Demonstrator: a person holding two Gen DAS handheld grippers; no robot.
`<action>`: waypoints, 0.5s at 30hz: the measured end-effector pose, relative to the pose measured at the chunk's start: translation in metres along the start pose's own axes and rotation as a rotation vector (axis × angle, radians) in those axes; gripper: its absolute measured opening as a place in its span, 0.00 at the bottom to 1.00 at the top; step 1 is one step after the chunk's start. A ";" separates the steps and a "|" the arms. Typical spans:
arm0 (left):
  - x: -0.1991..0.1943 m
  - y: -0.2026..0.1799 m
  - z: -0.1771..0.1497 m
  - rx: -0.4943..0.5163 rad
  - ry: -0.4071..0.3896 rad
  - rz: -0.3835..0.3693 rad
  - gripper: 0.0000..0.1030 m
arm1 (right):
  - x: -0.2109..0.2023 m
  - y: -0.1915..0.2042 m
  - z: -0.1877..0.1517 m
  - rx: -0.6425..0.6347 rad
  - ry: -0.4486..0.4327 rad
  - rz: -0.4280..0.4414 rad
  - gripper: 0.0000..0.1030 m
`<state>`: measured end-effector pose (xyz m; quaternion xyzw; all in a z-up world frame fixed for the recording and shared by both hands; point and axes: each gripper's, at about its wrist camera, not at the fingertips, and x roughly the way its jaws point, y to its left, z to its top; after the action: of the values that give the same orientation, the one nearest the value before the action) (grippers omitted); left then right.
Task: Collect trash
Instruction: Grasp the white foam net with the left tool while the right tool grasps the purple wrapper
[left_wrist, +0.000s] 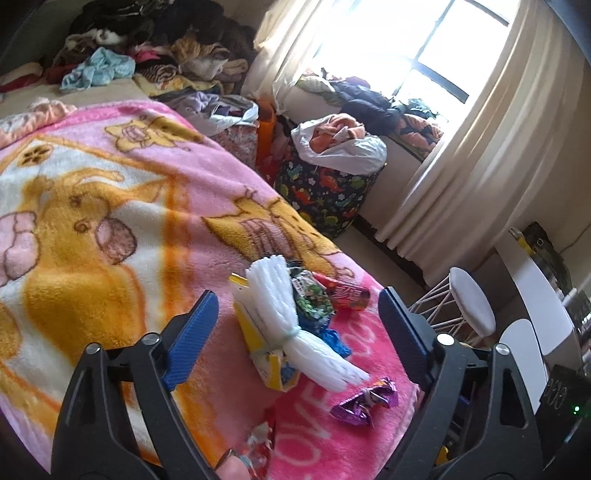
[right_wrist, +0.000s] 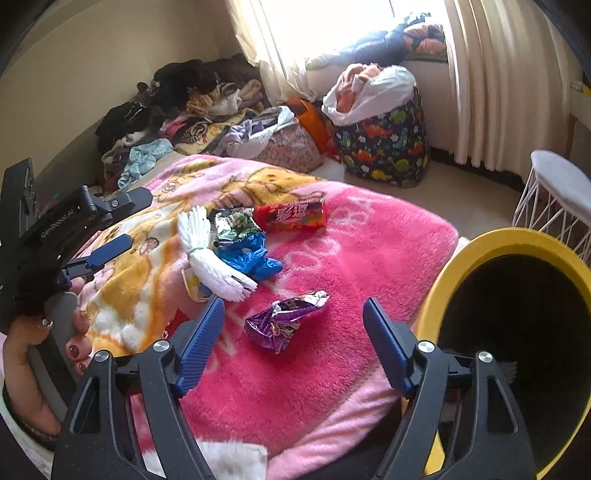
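Right gripper (right_wrist: 293, 341) jaws apart and empty, just short of the purple wrapper (right_wrist: 284, 319) on the pink blanket (right_wrist: 369, 251); this looks like the reach-in, with closing on the foil next. Left gripper (left_wrist: 297, 328) gapes empty before the white bundle (left_wrist: 288, 314) beyond that wrapper, yellow bin (right_wrist: 480, 243) beside it.

Just beyond our left tongs (left_wrist: 295, 325), the yellow carton (left_wrist: 255, 332) lies mostly hidden under the tied bundle of white strips (left_wrist: 284, 321), and we cannot read its print. The green wrapper (left_wrist: 312, 295) and the blue wrapper (left_wrist: 334, 338) behind that bundle show only in part. Below these tongs, a small red-and-white wrapper (left_wrist: 260, 448) is blurred and cut off by the bottom edge. Right of our right tongs (right_wrist: 293, 339), the yellow-rimmed bin (right_wrist: 491, 240) runs past the edge, its inside too dark to see. Far left of them, the hand (right_wrist: 33, 354) is cut off by the edge.
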<state>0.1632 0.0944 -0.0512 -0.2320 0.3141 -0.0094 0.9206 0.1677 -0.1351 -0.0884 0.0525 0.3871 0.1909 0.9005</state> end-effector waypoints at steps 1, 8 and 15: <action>0.003 0.001 0.001 -0.001 0.005 0.001 0.74 | 0.004 0.000 0.001 0.004 0.007 -0.003 0.70; 0.029 0.009 0.009 -0.038 0.075 0.001 0.66 | 0.038 -0.005 0.004 0.045 0.085 -0.026 0.62; 0.053 0.010 0.012 -0.052 0.126 0.028 0.57 | 0.065 -0.010 0.001 0.073 0.162 -0.001 0.38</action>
<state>0.2108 0.1000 -0.0778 -0.2506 0.3746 -0.0029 0.8927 0.2117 -0.1192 -0.1340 0.0694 0.4654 0.1799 0.8638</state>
